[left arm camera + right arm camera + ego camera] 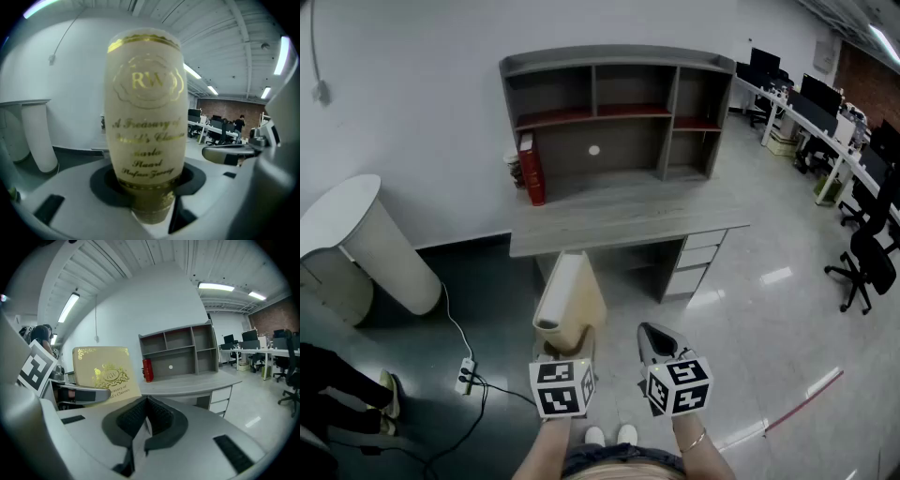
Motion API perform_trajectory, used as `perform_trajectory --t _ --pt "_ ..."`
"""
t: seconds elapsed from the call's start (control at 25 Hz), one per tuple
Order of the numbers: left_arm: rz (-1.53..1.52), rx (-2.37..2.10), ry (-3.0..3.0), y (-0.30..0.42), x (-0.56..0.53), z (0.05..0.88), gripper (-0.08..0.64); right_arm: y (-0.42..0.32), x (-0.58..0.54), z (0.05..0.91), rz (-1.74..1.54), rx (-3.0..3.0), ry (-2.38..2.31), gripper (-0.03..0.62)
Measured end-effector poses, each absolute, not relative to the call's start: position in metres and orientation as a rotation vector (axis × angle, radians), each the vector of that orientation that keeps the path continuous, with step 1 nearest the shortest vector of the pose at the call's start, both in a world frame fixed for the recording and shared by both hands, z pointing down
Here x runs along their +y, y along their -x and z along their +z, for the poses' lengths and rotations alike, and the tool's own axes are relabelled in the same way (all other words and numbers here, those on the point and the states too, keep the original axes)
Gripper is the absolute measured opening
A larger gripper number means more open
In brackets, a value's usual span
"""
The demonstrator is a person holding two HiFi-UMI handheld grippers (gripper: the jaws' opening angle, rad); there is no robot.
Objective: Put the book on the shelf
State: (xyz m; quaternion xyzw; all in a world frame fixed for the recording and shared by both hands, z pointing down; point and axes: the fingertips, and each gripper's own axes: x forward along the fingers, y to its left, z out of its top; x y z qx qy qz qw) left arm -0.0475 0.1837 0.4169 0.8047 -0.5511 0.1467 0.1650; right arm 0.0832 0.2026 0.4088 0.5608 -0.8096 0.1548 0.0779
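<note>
A cream book [569,300] with gold lettering stands upright in my left gripper [564,349], whose jaws clamp its lower end. In the left gripper view the book's spine [146,112] fills the middle. The right gripper view shows the book's cover [105,373] at the left. My right gripper [654,339] is shut with nothing in it, held just right of the book; its pads [147,416] meet. Ahead stands the grey desk [628,220] with a shelf unit [619,112] on top, well beyond both grippers.
A red book [531,169] stands at the shelf unit's lower left. A white rounded table [366,244] stands to the left, and a power strip with cables [467,373] lies on the floor. Office chairs and desks [862,187] line the right side.
</note>
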Motion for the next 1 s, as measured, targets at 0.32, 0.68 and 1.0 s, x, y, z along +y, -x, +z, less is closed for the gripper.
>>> perform_trajectory --t 0.32,0.68,1.0 --pt "0.423 -1.58 -2.272 0.033 0.196 0.414 0.227 -0.101 0.216 0.408 0.478 -2.426 -1.675 0.008" --pt "0.42 -1.671 -2.206 0.026 0.195 0.414 0.227 -0.121 0.223 0.409 0.492 -2.473 -1.659 0.008" --pt "0.427 -1.723 -2.184 0.031 0.176 0.407 0.227 -0.123 0.207 0.41 0.489 -2.51 -1.63 0.009"
